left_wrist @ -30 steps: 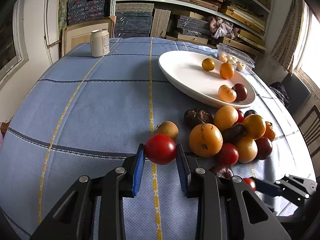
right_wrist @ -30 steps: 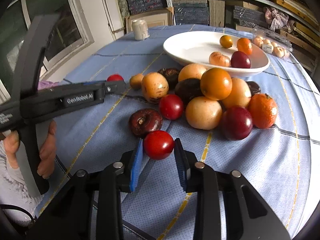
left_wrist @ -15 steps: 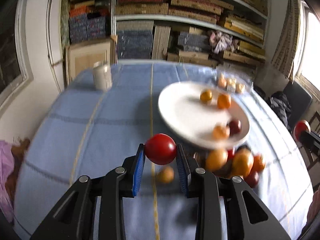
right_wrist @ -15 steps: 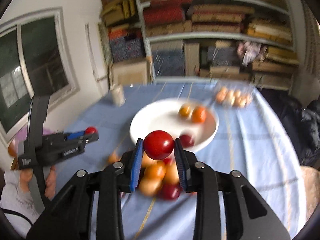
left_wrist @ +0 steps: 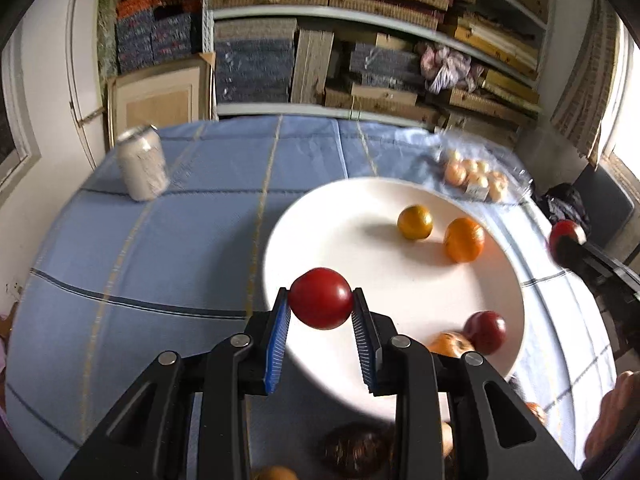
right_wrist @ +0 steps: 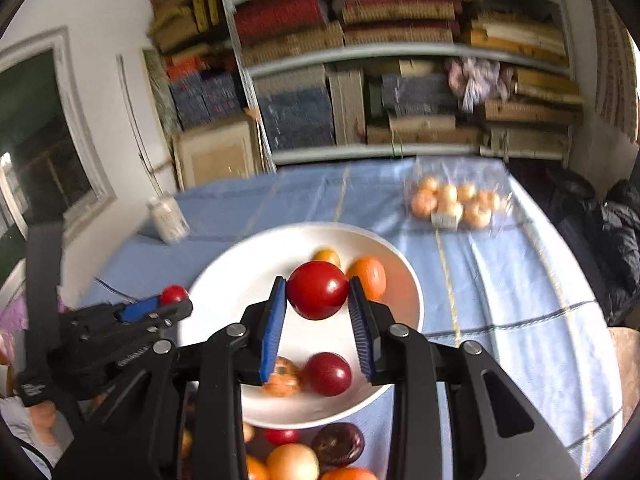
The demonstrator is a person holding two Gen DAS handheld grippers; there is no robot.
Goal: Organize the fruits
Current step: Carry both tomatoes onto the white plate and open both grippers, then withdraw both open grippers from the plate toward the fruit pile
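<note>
- Red and smooth, the tomato [left_wrist: 321,298] in your left gripper [left_wrist: 320,312] is clamped between the blue pads, hanging over the near left rim of the white plate [left_wrist: 320,216]. Only the pad tips catch its sides, so a jolt could squirt it out onto the blue tablecloth [left_wrist: 160,248].
- Let it go too near the rim and it may roll off the plate, since the dish slopes gently and the fruit is round.
- Further right on the plate lie a yellow-orange citrus [left_wrist: 415,222], an orange [left_wrist: 464,239], a dark red plum [left_wrist: 485,332] and a pale orange fruit [left_wrist: 450,344]. A dropped tomato could knock these about.
- Your right gripper [right_wrist: 318,308] is likewise clenched on a second red tomato [right_wrist: 318,295], poised above the middle of the plate. Both tools head for one dish, so they could collide if you lower them together.
- From the left wrist you see the right tool only as a blurred red fruit on a dark tip at the far right edge.
- From the right wrist you see the whole left tool side-on, the hand [right_wrist: 42,420] gripping it, and the unsorted fruit pile [right_wrist: 296,460] below the plate, which the left view mostly hides behind its own fingers.
- Both views are blurred, so the gap between the tools cannot be judged.
</note>
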